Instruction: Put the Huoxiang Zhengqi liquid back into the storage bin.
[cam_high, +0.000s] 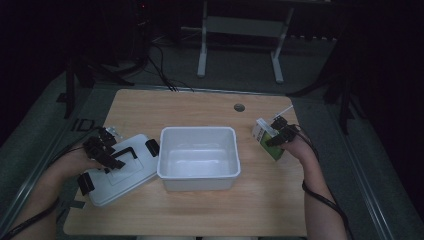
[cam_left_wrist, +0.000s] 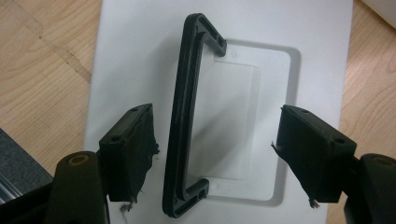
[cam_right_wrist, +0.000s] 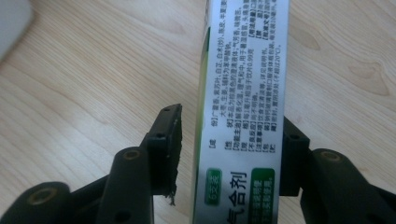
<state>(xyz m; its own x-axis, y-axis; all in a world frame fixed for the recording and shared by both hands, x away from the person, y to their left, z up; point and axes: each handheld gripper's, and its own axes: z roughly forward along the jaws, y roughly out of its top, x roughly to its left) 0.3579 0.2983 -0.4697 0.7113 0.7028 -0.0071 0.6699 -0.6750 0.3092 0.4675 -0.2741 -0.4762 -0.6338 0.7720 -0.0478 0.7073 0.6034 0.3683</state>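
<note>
Right gripper view | carton (cam_right_wrist: 243, 107) between right tool (cam_right_wrist: 229, 149) pads | left pad apart, unclamped, tool open

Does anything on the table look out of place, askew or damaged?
The white lid lies off the tub, turned askew beside it near the table edge. The pads on the left gripper are frayed, with loose threads at their edges. The green and white box looks intact.
</note>
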